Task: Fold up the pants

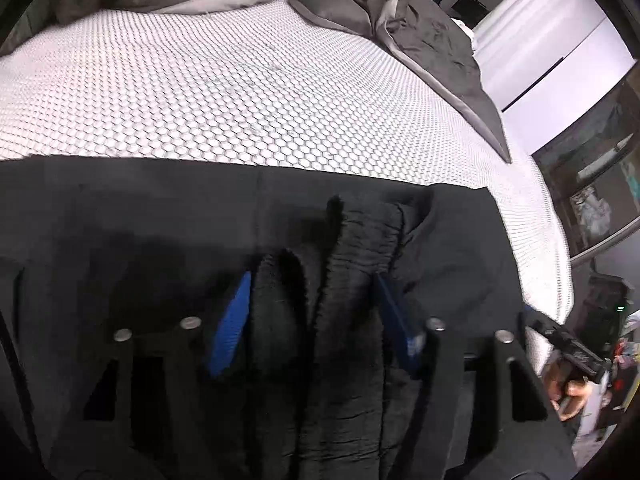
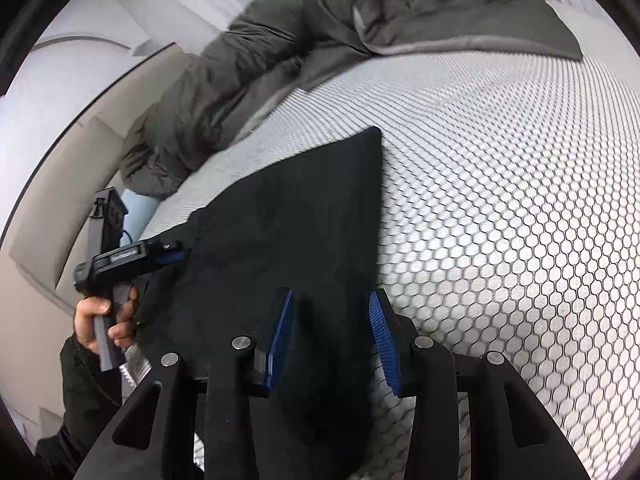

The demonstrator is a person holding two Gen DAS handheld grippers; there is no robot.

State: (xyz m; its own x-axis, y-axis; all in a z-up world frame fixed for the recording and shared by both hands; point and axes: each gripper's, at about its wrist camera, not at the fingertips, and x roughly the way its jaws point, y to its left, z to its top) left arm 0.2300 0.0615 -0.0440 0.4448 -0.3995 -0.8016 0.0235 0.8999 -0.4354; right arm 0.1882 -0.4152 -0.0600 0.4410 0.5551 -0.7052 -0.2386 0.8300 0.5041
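Black pants point(image 1: 160, 208) lie spread on a white honeycomb-patterned mattress point(image 1: 200, 92). In the left wrist view my left gripper point(image 1: 312, 276) is shut on a bunched, ribbed fold of the pants, and the cloth fills the gap between its blue pads point(image 1: 232, 324). In the right wrist view a flat panel of the pants point(image 2: 300, 208) runs under my right gripper point(image 2: 330, 294). Its blue pads point(image 2: 384, 340) stand apart with the cloth lying loose between them. The left gripper point(image 2: 172, 258), held by a hand point(image 2: 100, 320), sits at the pants' left edge.
A grey-green duvet point(image 2: 240, 80) and a dark grey blanket point(image 1: 440, 48) are heaped along the far side of the bed. A beige bed frame point(image 2: 60, 200) borders the mattress on the left. White doors point(image 1: 560, 52) and cluttered shelves point(image 1: 592, 184) stand beyond the right edge.
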